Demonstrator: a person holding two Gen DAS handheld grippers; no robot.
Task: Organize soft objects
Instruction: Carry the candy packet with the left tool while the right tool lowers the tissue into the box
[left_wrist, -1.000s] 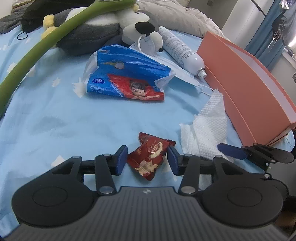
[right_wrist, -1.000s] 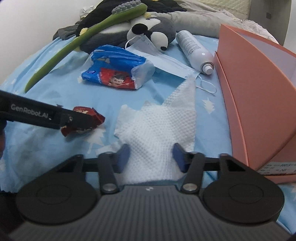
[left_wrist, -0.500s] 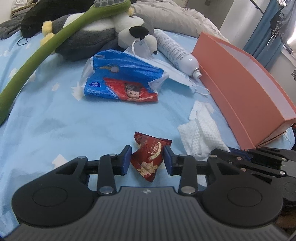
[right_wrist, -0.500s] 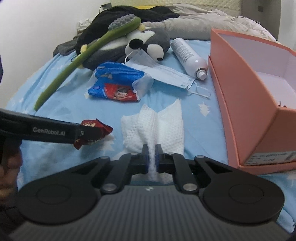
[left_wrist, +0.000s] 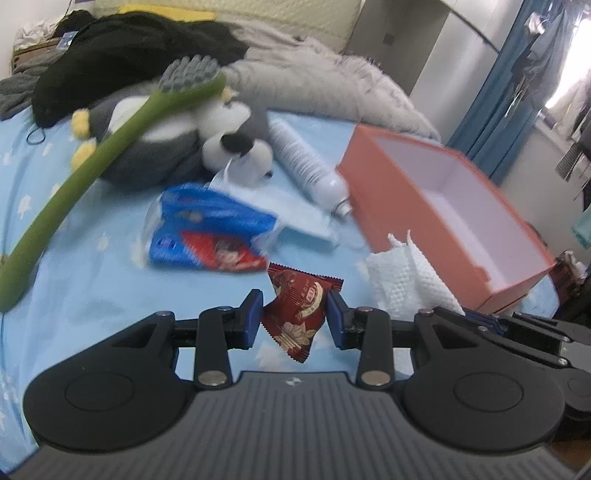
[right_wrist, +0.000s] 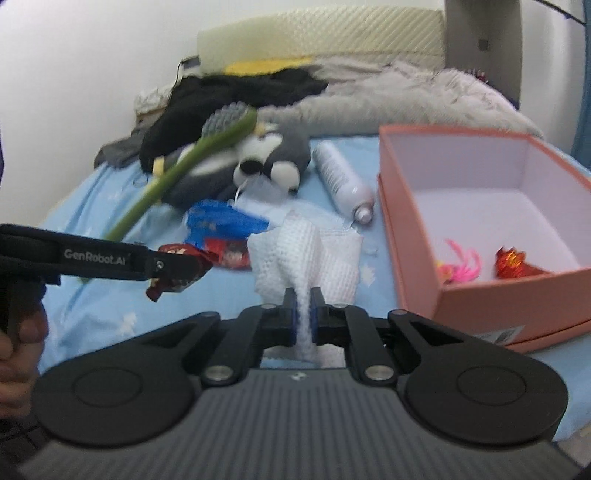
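Left wrist view: the left gripper (left_wrist: 294, 320) is squeezing a red snack packet (left_wrist: 298, 310) between its blue pads, low in the centre of the frame. The packet's long axis is running top to bottom with a slight lean, its crimped upper edge spreading toward the upper right and its lower corner pointing down toward the gripper body. It is hanging above the blue bedsheet (left_wrist: 92, 280), not lying on it.

Right wrist view: the right gripper (right_wrist: 303, 320) is pinching a white paper towel (right_wrist: 306, 254) with its fingers nearly together. The towel is rising from the pads toward mid-frame and fanning into crumpled folds, its long axis roughly vertical. In the left wrist view the same towel (left_wrist: 410, 284) is standing at right centre, just in front of the box.

The pink box (right_wrist: 480, 295) is sitting open at the right of the frame. Inside, near its front wall, a pink frilly item (right_wrist: 460, 266) and a red foil wrapper (right_wrist: 511, 263) are lying apart on the white floor.

Further up the frame, a blue tissue pack (left_wrist: 210, 236), a white bottle (left_wrist: 306, 166) lying with its nozzle toward the box, a plush penguin (left_wrist: 173, 144) and a long green brush (left_wrist: 92, 162) are resting on the bed.
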